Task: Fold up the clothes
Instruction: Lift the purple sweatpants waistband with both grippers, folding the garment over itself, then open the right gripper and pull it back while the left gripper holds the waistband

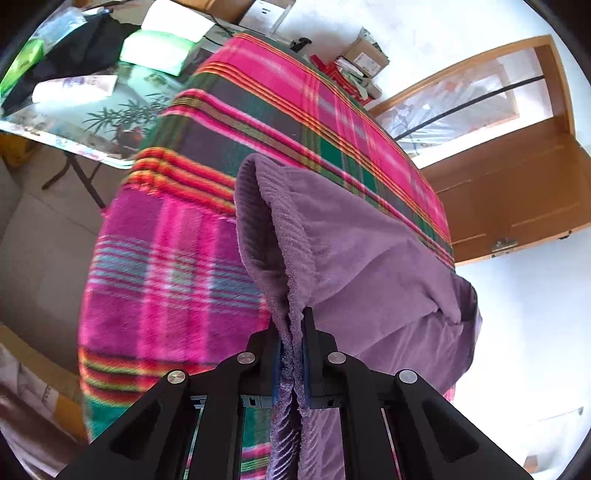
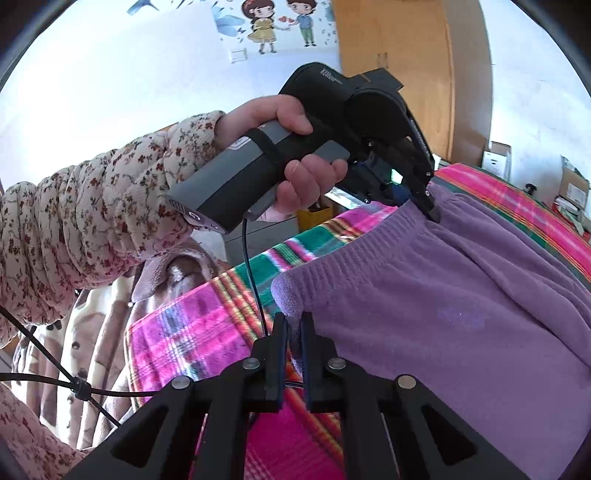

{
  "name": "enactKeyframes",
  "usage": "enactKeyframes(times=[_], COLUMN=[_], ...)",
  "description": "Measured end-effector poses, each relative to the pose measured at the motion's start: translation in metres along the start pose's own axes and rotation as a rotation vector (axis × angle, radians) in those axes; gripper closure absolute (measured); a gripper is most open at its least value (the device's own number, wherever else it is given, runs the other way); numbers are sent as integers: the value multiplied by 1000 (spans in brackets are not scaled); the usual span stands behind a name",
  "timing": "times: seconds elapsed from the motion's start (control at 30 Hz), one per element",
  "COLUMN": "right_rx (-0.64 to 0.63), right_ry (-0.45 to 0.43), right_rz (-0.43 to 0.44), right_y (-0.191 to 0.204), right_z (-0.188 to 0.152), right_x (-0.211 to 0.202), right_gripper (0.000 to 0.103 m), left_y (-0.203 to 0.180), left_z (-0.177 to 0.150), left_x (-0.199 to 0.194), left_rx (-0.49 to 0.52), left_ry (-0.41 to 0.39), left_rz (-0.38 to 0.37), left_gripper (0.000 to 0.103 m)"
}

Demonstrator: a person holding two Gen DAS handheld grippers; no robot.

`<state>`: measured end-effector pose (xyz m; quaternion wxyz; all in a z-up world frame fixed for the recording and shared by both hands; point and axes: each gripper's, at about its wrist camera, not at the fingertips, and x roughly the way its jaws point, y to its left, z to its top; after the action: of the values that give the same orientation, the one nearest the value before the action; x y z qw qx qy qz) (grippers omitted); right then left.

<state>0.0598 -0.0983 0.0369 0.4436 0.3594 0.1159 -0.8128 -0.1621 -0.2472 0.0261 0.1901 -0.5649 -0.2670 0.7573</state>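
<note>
The purple fleece garment [image 1: 369,254] lies across the plaid blanket [image 1: 177,266] that covers the worktop, its ribbed waistband raised off the cloth. The left claw [image 1: 292,354] is clamped on a bunched fold of that waistband; fabric fills the gap between its jaws and hangs below them. The right claw [image 2: 291,332], seen from its own camera, is closed on the near corner of the waistband, with purple pile pinched between the jaws.

Only the left wrist view shows what lies beyond the blanket: a side table [image 1: 92,122] with a leaf-print cover, bearing a black bag [image 1: 77,48] and pale green packets [image 1: 159,48]; a wooden door [image 1: 517,177] stands to the right of the garment, and cardboard boxes [image 1: 364,55] sit past the blanket's far edge. Contents of the boxes cannot be told.

Only the right wrist view shows the person: a hand [image 2: 291,155] in a floral quilted sleeve [image 2: 92,229] grips the handle of the other tool, whose tip touches the waistband's far end. A black cable [image 2: 251,266] hangs from that handle. A cartoon sticker [image 2: 280,22] is on the wall above the garment.
</note>
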Motion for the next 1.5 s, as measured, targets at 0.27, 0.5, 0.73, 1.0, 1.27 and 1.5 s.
enactKeyframes(times=[0.27,0.5,0.73,1.0,1.27,1.5], right_rx=[-20,-30,-29,-42,-28,8], right_ry=[36,57,62,83,103,131], right_rz=[44,59,86,117,116,115], right_y=[15,21,21,23,21,17], right_z=[0,5,8,9,7,3], right_x=[17,32,39,46,52,55], right_gripper=[96,96,96,96,96,88], left_y=[15,24,37,45,47,44], left_z=[-7,-8,-11,-14,-15,-33], left_x=[-2,-7,-6,-7,-7,-32], left_rx=[-17,-19,-48,-81,-93,-79], left_ry=[10,2,3,6,6,-19], left_rz=[16,20,19,9,6,59], left_gripper=[94,94,94,94,93,89])
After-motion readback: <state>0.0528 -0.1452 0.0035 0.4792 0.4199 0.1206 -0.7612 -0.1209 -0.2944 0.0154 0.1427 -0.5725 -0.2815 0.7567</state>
